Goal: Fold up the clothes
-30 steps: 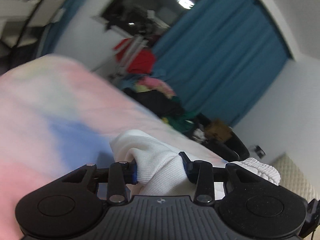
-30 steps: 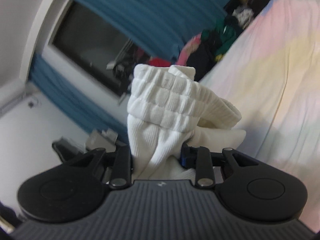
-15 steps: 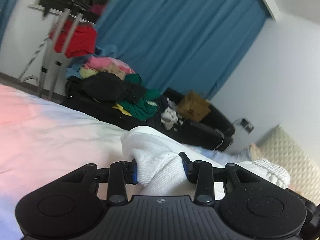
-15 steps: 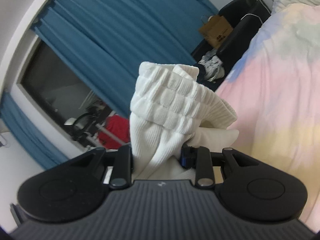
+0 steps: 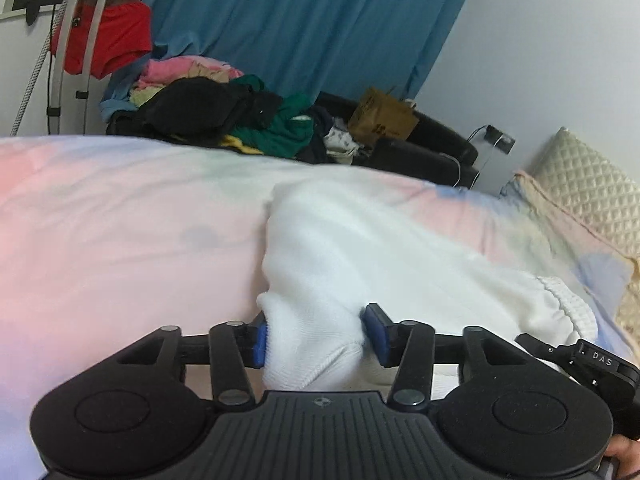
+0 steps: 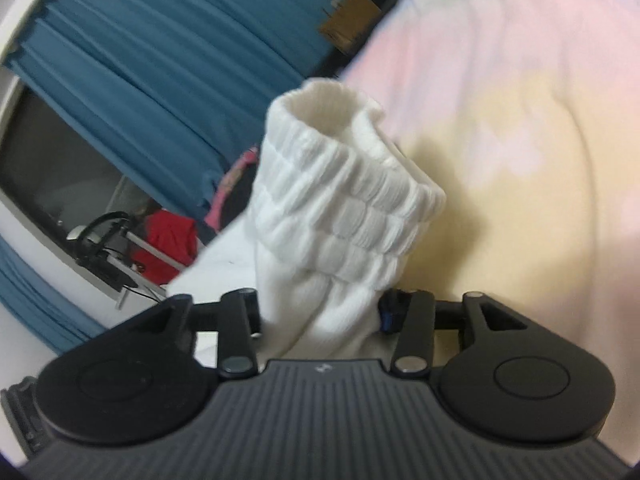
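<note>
White garment [image 5: 360,256] lies spread on the pastel bedspread [image 5: 120,232]; my left gripper [image 5: 316,338] pinches its near edge. Right wrist view: my right gripper [image 6: 320,316] clamps the ribbed cuff [image 6: 340,208], raised above the bed.

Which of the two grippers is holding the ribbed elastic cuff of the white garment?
The right gripper: its jaws pinch the white garment just below the ribbed cuff. The left gripper grips plain smooth fabric.

The right gripper [image 6: 320,312] pinches a white sock [image 6: 336,216], its ribbed cuff standing up above the pastel bedsheet [image 6: 520,120]
</note>
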A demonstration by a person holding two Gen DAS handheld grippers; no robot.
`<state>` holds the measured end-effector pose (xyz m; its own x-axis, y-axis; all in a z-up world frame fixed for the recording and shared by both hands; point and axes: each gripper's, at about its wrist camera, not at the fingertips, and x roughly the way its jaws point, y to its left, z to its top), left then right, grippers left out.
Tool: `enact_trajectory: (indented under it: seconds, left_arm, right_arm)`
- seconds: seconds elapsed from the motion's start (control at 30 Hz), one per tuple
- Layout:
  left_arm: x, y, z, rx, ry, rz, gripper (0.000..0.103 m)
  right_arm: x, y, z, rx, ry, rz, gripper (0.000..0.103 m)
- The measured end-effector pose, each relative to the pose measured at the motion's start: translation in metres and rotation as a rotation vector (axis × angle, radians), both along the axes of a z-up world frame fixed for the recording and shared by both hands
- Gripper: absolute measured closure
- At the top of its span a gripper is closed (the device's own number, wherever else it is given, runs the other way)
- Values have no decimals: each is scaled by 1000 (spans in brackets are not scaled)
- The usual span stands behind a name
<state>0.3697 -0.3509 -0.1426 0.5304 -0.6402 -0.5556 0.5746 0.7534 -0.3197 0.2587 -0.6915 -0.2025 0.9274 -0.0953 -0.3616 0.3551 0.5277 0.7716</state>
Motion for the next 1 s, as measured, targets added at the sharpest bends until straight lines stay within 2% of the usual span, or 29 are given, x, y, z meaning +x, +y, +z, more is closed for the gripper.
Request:
enact_trajectory:
  seconds: [0.07, 0.13, 0.2, 0.3, 0.4, 0.53, 0.6, 0.63, 0.67, 0.83, 1.0]
  left_arm:
    - [-12, 3, 3, 34, -24, 12, 34]
    - [-26, 6, 11, 66, -32, 22, 24]
    - [-37, 9, 23, 94, -15, 19, 23]
    - [-60, 18, 55, 108, -19, 47, 22]
    - [-89, 30, 94, 88, -58, 62, 16]
    - [-133, 48, 151, 65, -139, 74, 1]
    - [-162, 59, 178, 56, -194, 85, 0]
    - [-176, 64, 190, 57, -221, 90, 0]
    - [-190, 69, 200, 62, -245, 90, 0]
    - [-263, 97, 240, 81, -351, 81, 0]
    - [-325, 123, 247, 107, -397, 85, 0]
  right_arm:
    - [-1, 0, 5, 14, 58, -11, 47]
    - [-2, 1, 21, 12, 126, -10, 47]
    - [-8, 5, 41, 0, 215, -20, 46]
    - [-25, 14, 72, 13, 280, -27, 46]
    - [-44, 30, 117, -96, 274, -3, 46]
    - [-79, 64, 175, -245, 225, 40, 46]
    - [-99, 82, 199, -307, 195, 55, 31]
    - [-109, 91, 211, -338, 180, 63, 15]
    - [-119, 100, 224, -370, 165, 71, 9]
    - [-168, 145, 285, -525, 88, 111, 10]
    - [-210, 186, 301, -626, 46, 100, 10]
